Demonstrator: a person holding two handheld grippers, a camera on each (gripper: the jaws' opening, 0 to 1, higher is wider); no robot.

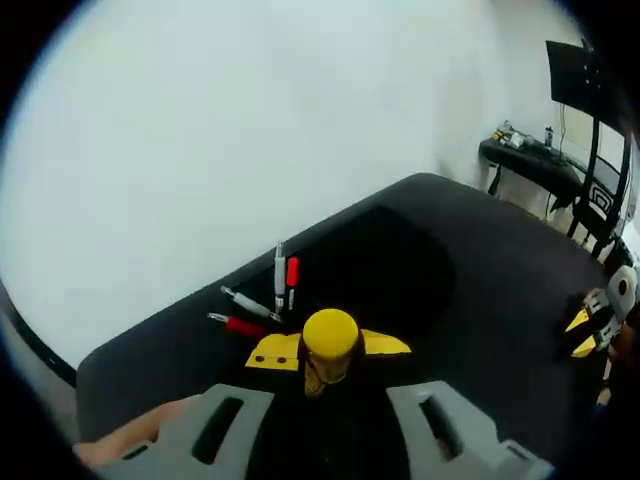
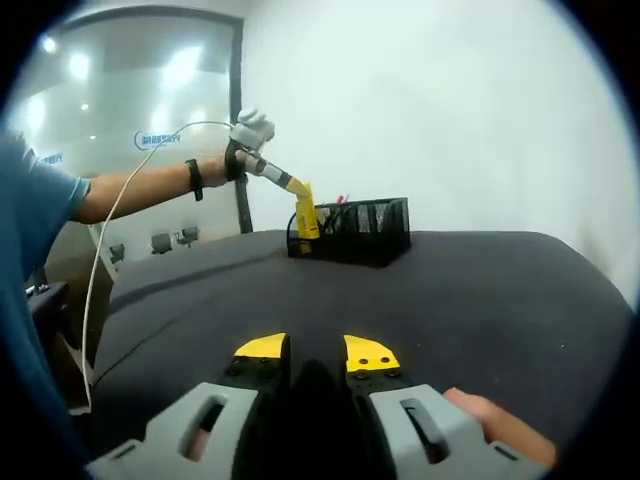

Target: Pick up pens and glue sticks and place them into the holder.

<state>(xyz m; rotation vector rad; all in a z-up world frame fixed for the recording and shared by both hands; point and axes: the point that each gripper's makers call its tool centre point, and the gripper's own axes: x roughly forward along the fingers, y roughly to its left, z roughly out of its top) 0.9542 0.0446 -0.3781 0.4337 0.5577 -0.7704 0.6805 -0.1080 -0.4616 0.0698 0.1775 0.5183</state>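
My left gripper (image 1: 330, 352) is shut on a yellow glue stick (image 1: 330, 335), which stands upright between the yellow jaws, cap toward the camera. Just beyond it is the dark opening of the black mesh holder (image 1: 390, 265), with several red and white pens (image 1: 280, 272) at its left side. In the right gripper view the left gripper (image 2: 303, 215) hangs tip-down over the left end of the holder (image 2: 365, 232). My right gripper (image 2: 316, 352) hovers low over the table, open a little, with nothing between its jaws. It also appears at the far right as the right gripper (image 1: 590, 325).
The dark grey table (image 2: 480, 290) stretches between my right gripper and the holder. A person's outstretched arm (image 2: 140, 185) with a white cable crosses the left side. A white wall stands behind the table. A black chair (image 1: 600, 150) and a side desk (image 1: 530, 160) stand at the far right.
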